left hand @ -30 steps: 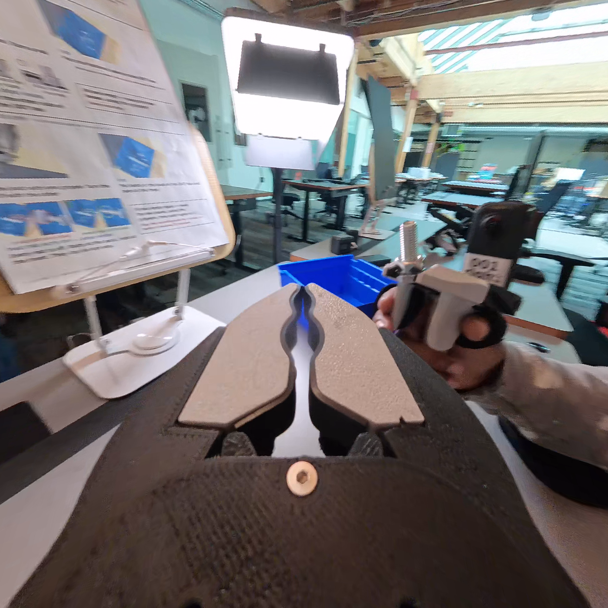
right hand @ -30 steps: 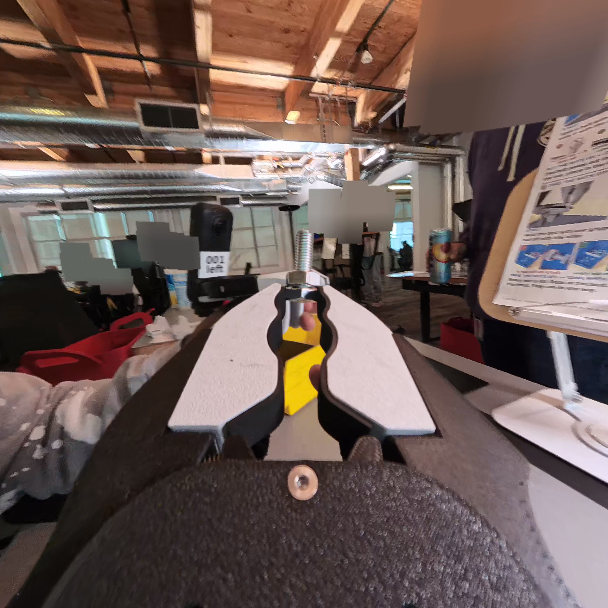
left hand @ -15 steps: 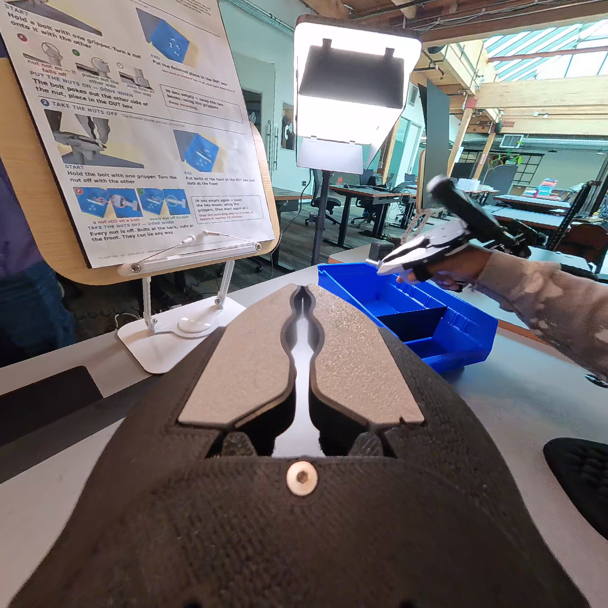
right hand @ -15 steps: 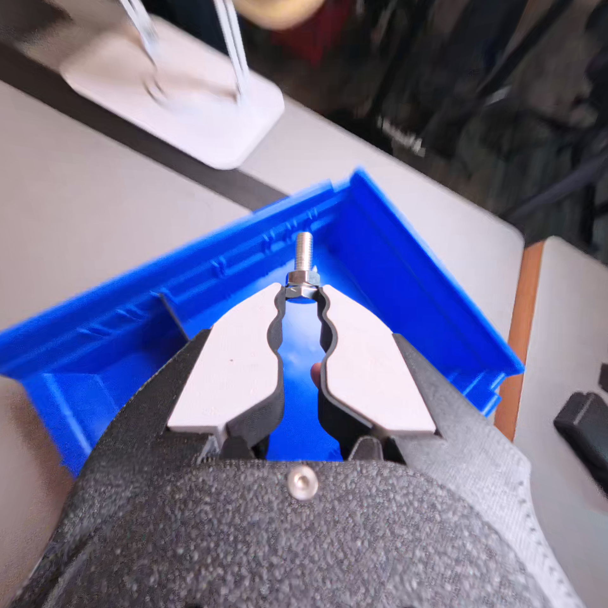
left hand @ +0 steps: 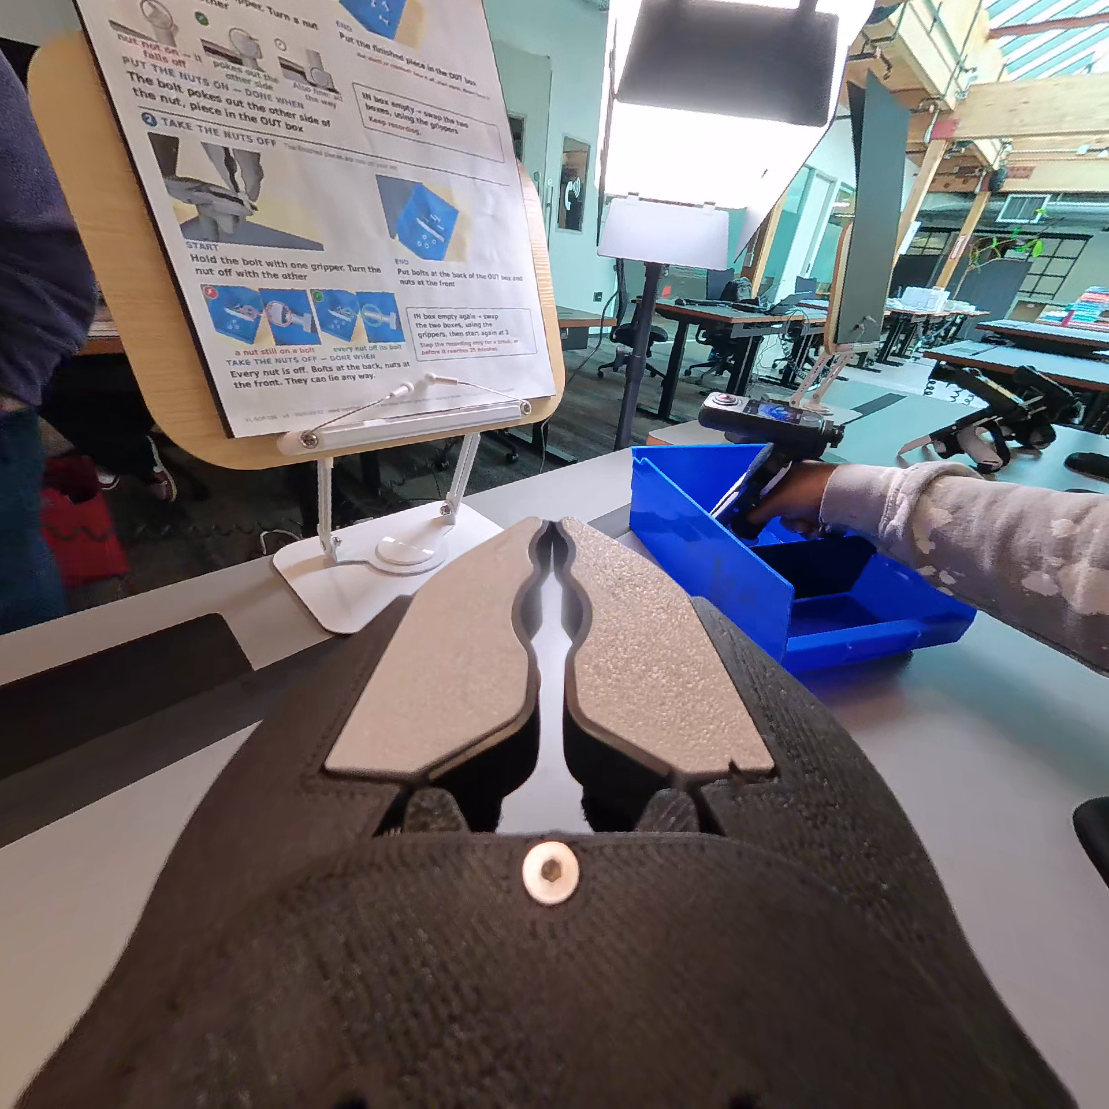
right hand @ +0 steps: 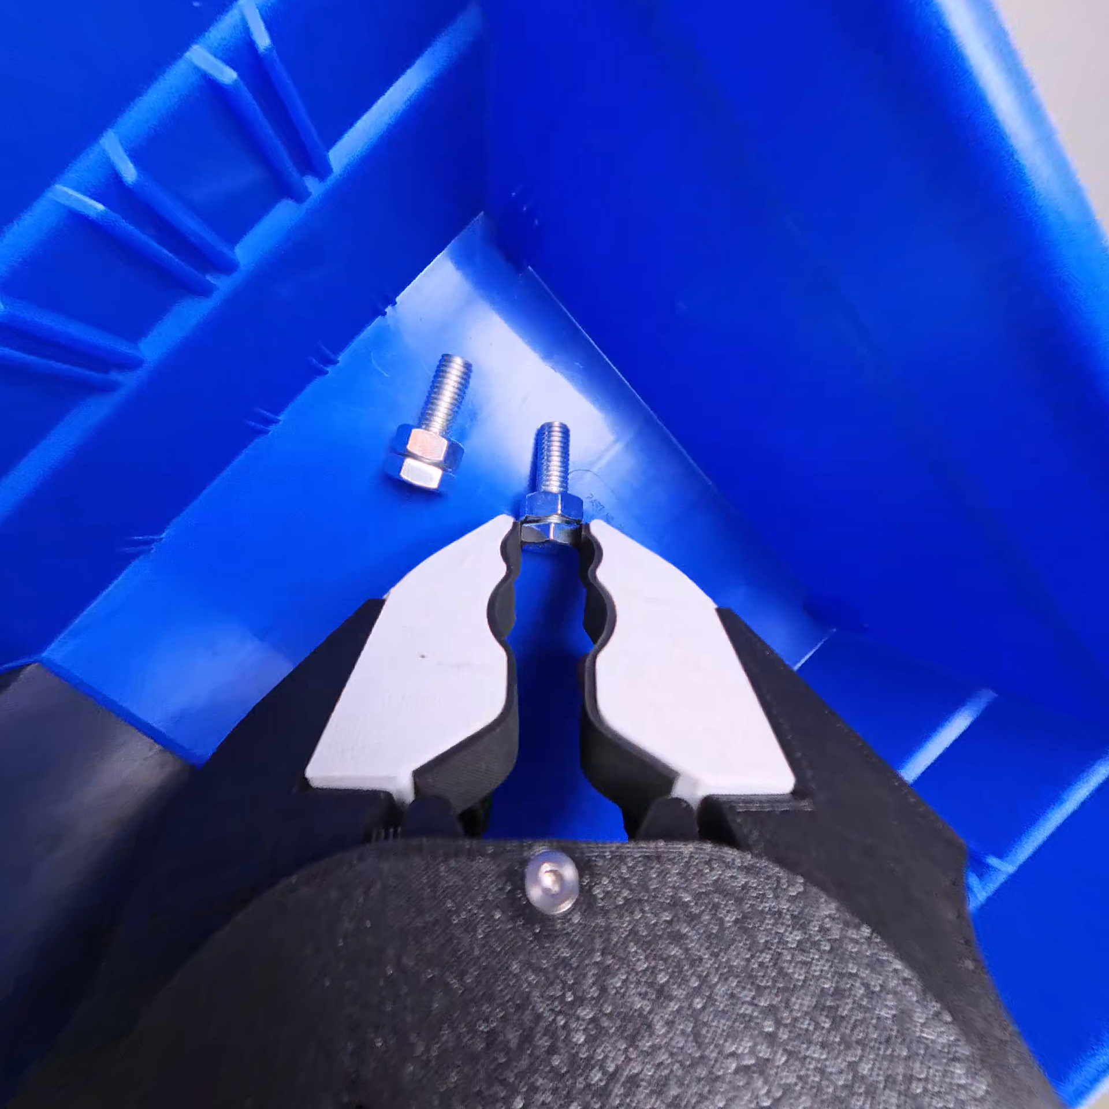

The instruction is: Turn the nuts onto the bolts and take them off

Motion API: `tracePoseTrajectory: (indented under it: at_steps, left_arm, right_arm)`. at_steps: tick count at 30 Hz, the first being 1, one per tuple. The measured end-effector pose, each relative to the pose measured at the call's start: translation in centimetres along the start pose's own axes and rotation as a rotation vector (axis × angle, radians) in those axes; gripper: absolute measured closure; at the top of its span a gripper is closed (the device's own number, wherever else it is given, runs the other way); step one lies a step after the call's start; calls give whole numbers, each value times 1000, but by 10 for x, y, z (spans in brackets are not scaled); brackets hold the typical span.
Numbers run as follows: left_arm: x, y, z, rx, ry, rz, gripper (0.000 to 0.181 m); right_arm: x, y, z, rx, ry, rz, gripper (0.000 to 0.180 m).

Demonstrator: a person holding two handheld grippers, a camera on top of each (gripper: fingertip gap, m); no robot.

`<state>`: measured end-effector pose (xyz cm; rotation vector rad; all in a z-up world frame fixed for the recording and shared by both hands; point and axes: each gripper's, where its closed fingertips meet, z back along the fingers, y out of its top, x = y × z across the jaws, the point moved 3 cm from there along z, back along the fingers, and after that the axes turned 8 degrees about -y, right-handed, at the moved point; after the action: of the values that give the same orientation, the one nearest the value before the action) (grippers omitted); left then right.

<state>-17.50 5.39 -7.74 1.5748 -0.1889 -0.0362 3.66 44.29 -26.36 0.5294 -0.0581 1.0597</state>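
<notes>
My right gripper [right hand: 550, 531] is shut on the head of a silver bolt with a nut on it [right hand: 552, 480], held low inside the back corner of a blue bin [right hand: 780, 300]. A second bolt with a nut [right hand: 427, 435] lies on the bin floor just to its left. My left gripper [left hand: 552, 534] is shut and empty, above the grey table. In the left wrist view the blue bin [left hand: 708, 558] stands to the right, and the right gripper [left hand: 756, 480] reaches down into it, held by a hand in a grey sleeve.
An instruction sheet on a wooden board with a white stand [left hand: 384, 570] is at the back left. A black divider [left hand: 810, 564] splits the bin. A light panel on a pole [left hand: 660, 240] stands behind the table. A person in dark clothes [left hand: 30, 300] stands at far left. Across from one pair of fingers to the other is roughly 45 cm.
My right gripper has swung from holding the bolt upright near the left gripper, over to the blue bin, and down into its back corner. My left gripper stayed shut and drew back.
</notes>
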Motion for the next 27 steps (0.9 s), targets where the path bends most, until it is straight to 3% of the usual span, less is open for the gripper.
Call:
tracePoseTrajectory:
  at_steps: [3, 6, 11, 14, 16, 22, 27]
  left_arm:
    - [-3, 0, 1, -2, 10, -2, 180]
    - [-5, 2, 2, 2, 16, -7, 180]
    - [-6, 3, 3, -2, 22, -14, 179]
    - [-9, 5, 5, 4, 30, -18, 177]
    - [-11, 8, 8, 15, 33, -15, 175]
    - [-25, 23, 26, 35, 88, -28, 167]
    - [-66, 39, 77, -43, 237, -43, 161]
  right_arm:
    - [3, 5, 12, 57, -34, 22, 154]
    - [2, 25, 52, 231, -35, 1, 152]
    - [-36, 52, 171, 716, 41, -32, 145]
    - [-85, 37, 236, 949, 155, -32, 142]
    - [-123, 18, 259, 1044, 225, -12, 142]
    - [-228, -37, 246, 1086, 434, 47, 152]
    - [-262, -62, 216, 1052, 486, 95, 156]
